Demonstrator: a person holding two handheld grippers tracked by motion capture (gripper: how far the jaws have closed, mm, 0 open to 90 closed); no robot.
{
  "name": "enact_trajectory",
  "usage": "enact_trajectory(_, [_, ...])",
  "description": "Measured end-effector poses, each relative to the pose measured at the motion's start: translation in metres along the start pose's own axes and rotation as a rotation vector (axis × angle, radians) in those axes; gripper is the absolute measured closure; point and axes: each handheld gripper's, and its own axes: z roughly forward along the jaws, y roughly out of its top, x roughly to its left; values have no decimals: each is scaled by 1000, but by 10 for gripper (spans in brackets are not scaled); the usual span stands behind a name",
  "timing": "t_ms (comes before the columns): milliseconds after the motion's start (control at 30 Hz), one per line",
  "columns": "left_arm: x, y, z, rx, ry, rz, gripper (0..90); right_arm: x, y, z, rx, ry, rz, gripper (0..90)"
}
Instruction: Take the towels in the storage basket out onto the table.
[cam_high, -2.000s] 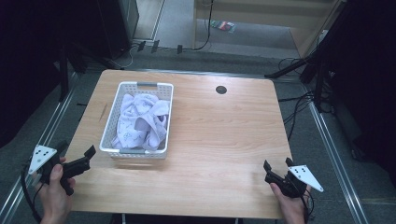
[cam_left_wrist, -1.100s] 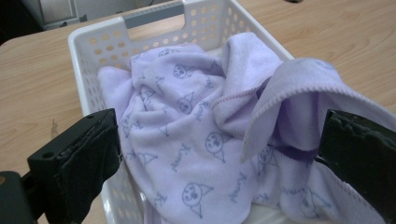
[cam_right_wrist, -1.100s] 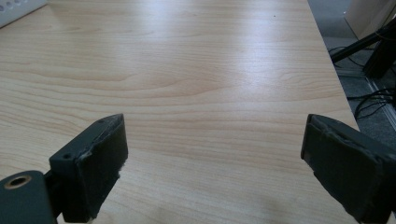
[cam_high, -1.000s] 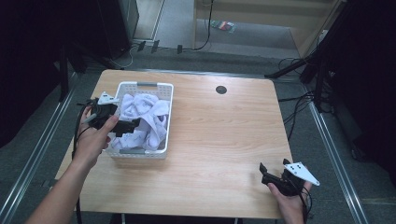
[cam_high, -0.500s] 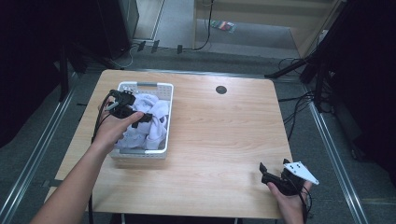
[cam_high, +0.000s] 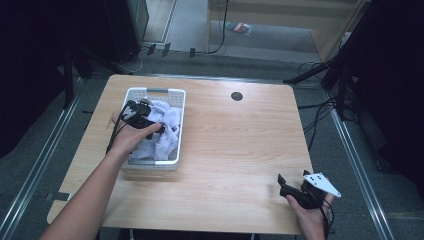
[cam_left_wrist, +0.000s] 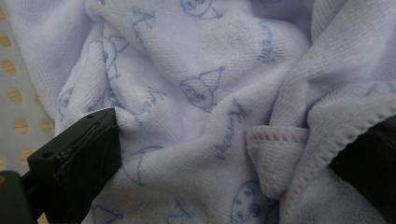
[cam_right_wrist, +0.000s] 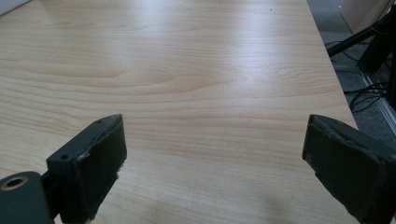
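- Pale wooden table (cam_high: 240, 150) stands on a grey floor (cam_high: 345, 165), with dark cables (cam_high: 320, 112) trailing off at its 3 o'clock side and a small round black grommet (cam_high: 237, 96) near its 12 o'clock edge
- White perforated plastic basket (cam_high: 176, 125) sits at the table's 10 o'clock area, holding crumpled white terry cloths printed with small blue cat faces (cam_high: 167, 120)
- Left gripper (cam_high: 150, 126) reaches down into the basket; in the left gripper view its jaws stand wide apart, pressed into the cloths (cam_left_wrist: 205, 107), with folds bunched between them and one hemmed edge lying over the 3 o'clock jaw
- Right gripper (cam_high: 281, 182) rests low at the table's 5 o'clock corner, well apart from the basket; its jaws have just been opening and stand wide over bare wood (cam_right_wrist: 210, 93), nothing between them
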Motion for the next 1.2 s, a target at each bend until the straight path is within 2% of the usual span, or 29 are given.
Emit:
enact_trajectory(67, [0,0,6,13,7,-14,0,0,0,0,2,-3,1,57])
enact_trajectory(133, [-1,1,8,18,6,-13,0,0,0,0,4,-8,2,54])
enact_trajectory(200, [-5,-1,16,36,5,1,0,0,0,0,5,-10,3,53])
enact_trajectory(233, [-4,-4,22,28,-31,-10,0,0,0,0,5,-11,2,53])
enact_trajectory(267, [-4,-4,22,28,-31,-10,0,0,0,0,5,-11,2,53])
enact_trajectory(300, [-4,-4,24,27,-66,1,0,0,0,0,6,-10,2,53])
enact_trajectory(400, [-4,-4,26,45,-79,-7,10,0,0,1,7,-10,1,53])
enact_trajectory(533, [-4,-4,26,46,-85,-10,39,0,0,1,10,-9,-1,53])
enact_trajectory(600, [-3,-4,24,56,-97,-5,112,1,0,1,11,-9,-2,53])
enact_trajectory(633, [-5,-3,21,52,-114,2,196,1,0,1,12,-9,-5,53])
enact_trajectory(667, [-5,-3,21,52,-114,2,272,1,0,1,12,-9,-5,53])
enact_trajectory(700, [-6,-3,19,50,-137,20,385,1,0,2,12,-9,-9,53])
enact_trajectory(733, [-6,-3,18,50,-145,17,385,1,0,2,12,-9,-9,53])
enact_trajectory(767, [-5,-3,17,56,-163,11,482,1,0,2,14,-10,-9,53])
enact_trajectory(800, [-5,-3,17,56,-163,11,520,1,0,2,14,-10,-9,53])
enact_trajectory(833, [-4,-3,16,65,-179,6,520,1,0,2,17,-11,-7,53])
enact_trajectory(867, [-3,-2,16,74,-188,5,576,2,0,2,18,-11,-9,53])
enact_trajectory(933, [-4,-2,16,77,-184,7,593,1,0,2,18,-10,-8,53])
enact_trajectory(967, [-6,0,15,81,-177,23,630,1,0,2,18,-11,-7,53])
enact_trajectory(1100, [-5,2,11,87,-187,37,659,0,0,3,15,-13,-2,53])
enact_trajectory(1200, [-4,4,3,88,-192,65,663,0,0,3,16,-14,1,53])
